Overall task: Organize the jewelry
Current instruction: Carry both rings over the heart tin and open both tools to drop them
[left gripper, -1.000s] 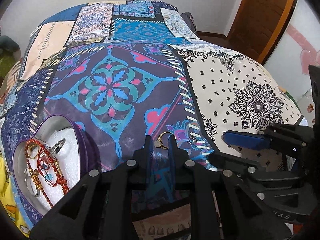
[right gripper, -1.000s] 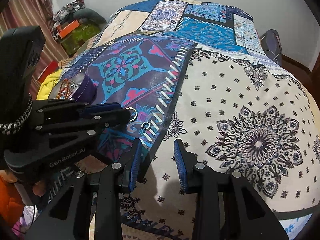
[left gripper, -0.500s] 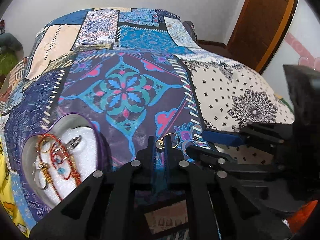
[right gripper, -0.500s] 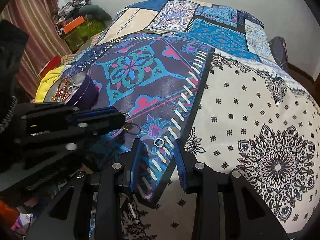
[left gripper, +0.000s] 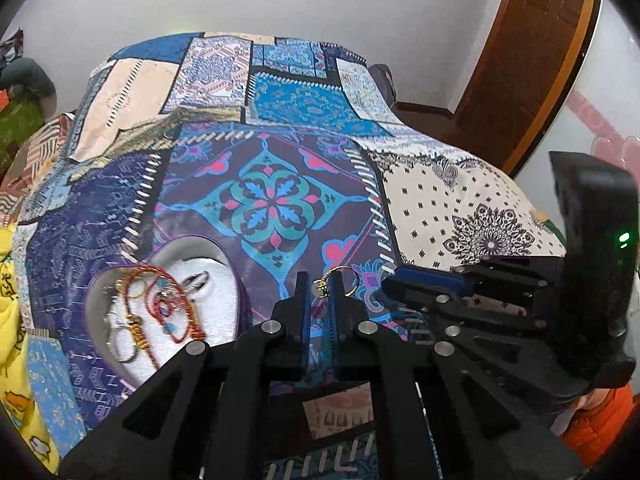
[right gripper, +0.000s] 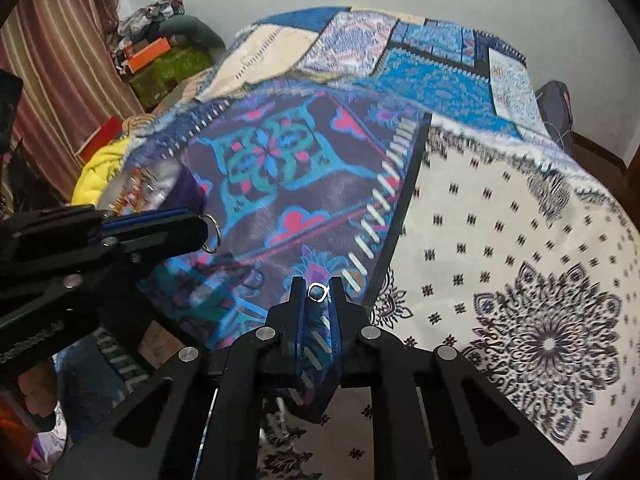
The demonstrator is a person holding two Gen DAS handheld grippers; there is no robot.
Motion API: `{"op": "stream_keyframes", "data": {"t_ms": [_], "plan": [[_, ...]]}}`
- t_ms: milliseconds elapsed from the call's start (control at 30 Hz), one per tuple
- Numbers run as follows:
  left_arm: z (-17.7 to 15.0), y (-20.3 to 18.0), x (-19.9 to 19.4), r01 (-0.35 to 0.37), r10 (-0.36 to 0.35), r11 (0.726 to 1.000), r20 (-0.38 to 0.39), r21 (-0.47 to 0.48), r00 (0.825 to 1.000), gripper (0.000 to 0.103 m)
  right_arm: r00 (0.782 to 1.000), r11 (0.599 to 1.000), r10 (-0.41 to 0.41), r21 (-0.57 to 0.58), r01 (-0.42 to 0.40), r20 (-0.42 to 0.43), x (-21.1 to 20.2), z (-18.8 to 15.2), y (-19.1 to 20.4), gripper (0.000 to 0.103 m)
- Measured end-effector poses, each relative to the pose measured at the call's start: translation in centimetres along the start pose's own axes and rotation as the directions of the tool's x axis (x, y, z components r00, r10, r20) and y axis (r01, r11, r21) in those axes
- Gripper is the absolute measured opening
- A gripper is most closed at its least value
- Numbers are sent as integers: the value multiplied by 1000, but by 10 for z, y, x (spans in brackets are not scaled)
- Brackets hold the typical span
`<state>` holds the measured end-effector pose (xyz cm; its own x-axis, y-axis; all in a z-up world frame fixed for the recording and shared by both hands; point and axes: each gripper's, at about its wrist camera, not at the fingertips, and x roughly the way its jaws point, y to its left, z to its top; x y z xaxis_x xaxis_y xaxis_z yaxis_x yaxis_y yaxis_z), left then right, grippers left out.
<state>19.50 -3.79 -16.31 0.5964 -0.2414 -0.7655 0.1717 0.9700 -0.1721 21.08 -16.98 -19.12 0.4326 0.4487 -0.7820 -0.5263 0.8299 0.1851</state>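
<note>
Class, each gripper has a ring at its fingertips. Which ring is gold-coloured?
The ring pinched by the left gripper is gold and larger; the small ring between the right gripper fingers is silver.

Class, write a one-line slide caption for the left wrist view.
Left gripper pinches a gold ring above the patchwork bedspread, beside the heart-shaped jewelry box.

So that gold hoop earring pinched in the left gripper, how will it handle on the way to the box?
The gold hoop earring looks thin and light, pinched only at its clasp by the left gripper, so it may swing or twist. Being round smooth metal, it could slip out, then probably roll on the patchwork bedspread short of the heart-shaped box.
</note>
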Motion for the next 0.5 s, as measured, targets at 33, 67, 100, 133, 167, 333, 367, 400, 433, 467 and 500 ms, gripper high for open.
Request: {"op": "stream_keyframes", "data": {"t_ms": [33,67,100,133,167,333,367,400,433,467,500], "plan": [[1,1,-4,-3,3,1000,8,-1,1000,7,1000,1000,1,-2,-1,13,-5,2,2,10],[2,2,-8,-5,5,1000,16,-3,1000,7,1000,1000,1,-5,0,27,-10,5,4,10],[3,2,-11,-6,6,1000,22,-4,1000,7,999,1000,-1,-10,2,40,-15,7,7,10],[4,3,-16,-8,8,1000,32,-7,999,7,999,1000,-2,-13,3,50,-18,10,9,10],[5,4,-19,-9,10,1000,39,-9,999,7,998,1000,-2,-16,3,65,-23,13,12,10],[8,10,-43,-25,26,1000,82,-14,996,7,993,1000,9,-20,-7,119,-40,25,23,10],[8,12,-47,-29,30,999,91,-16,995,7,991,1000,12,-22,-9,132,-44,27,26,10],[9,13,-51,-32,34,999,97,-17,995,7,990,1000,14,-24,-11,139,-46,29,28,10],[9,15,-56,-37,39,999,106,-21,994,7,988,1000,17,-28,-13,151,-50,32,32,10],[9,17,-60,-40,42,999,115,-25,992,7,986,999,21,-32,-16,163,-53,34,35,10],[9,19,-64,-43,46,999,122,-29,992,7,985,999,25,-36,-19,173,-56,36,38,10]]}}
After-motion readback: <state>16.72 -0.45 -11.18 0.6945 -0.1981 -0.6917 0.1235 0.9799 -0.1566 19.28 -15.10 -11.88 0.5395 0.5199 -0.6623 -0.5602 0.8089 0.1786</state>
